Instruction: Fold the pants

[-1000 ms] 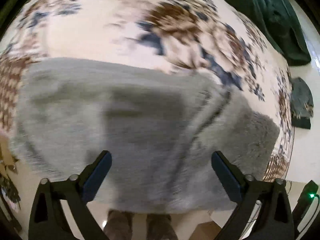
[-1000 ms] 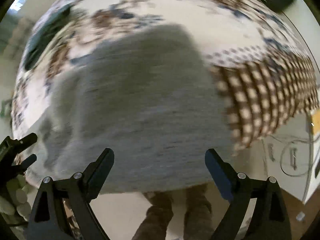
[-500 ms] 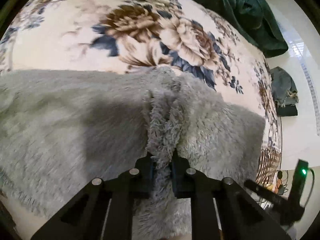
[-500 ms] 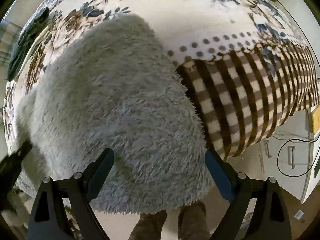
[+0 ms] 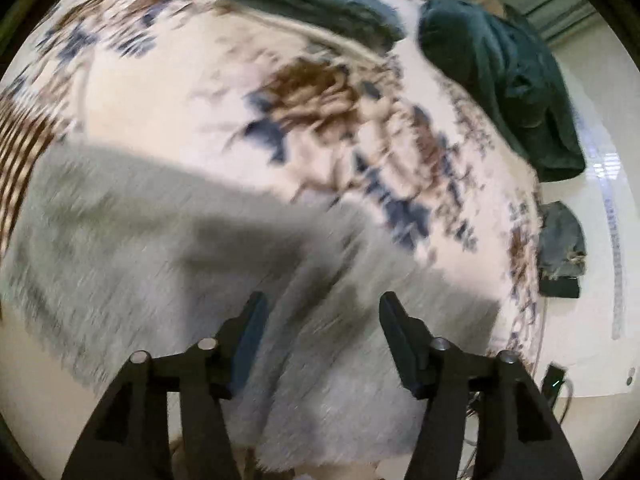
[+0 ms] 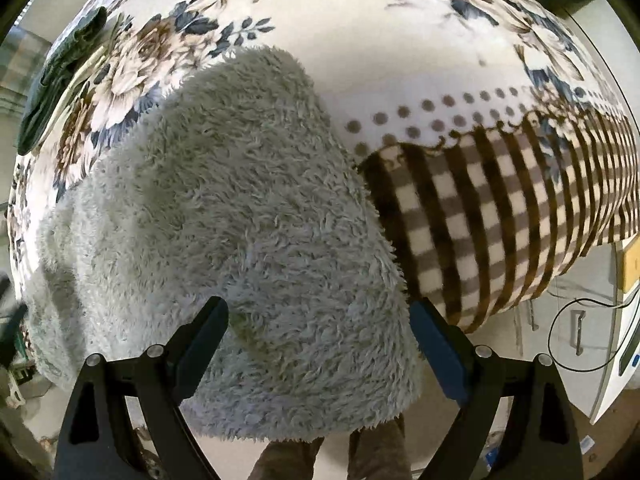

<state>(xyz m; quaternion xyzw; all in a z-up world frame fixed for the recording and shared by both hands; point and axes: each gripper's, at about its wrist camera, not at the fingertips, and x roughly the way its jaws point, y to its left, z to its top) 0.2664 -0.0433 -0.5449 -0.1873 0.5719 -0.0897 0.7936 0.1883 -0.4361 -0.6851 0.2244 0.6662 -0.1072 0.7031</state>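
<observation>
The grey fluffy pants (image 5: 168, 248) lie folded on a floral blanket (image 5: 180, 92), reaching the bed's near edge. My left gripper (image 5: 320, 312) hovers just above them near their right part. Its jaws are opening, and only loose pile shows below the gap, with no fabric pressed between the pads. The left wrist view is blurred by motion. In the right wrist view the pants (image 6: 224, 208) fill the middle, and my right gripper (image 6: 318, 316) points straight down over their near end. It is open wide and holds nothing.
Dark green garments (image 5: 500, 80) and a folded green piece (image 5: 312, 0) lie at the far side of the bed. A grey bundle (image 5: 560, 240) sits on the floor at right. The blanket's checked border (image 6: 480, 220) hangs beside the pants. A person's legs (image 6: 288, 460) stand below. A white cabinet with a cable (image 6: 580, 340) is at right.
The left gripper went from wide open to shut on a pinch of fleece, then let go, lifted and parted its jaws. The right gripper sank closer to the pants, staying open.
</observation>
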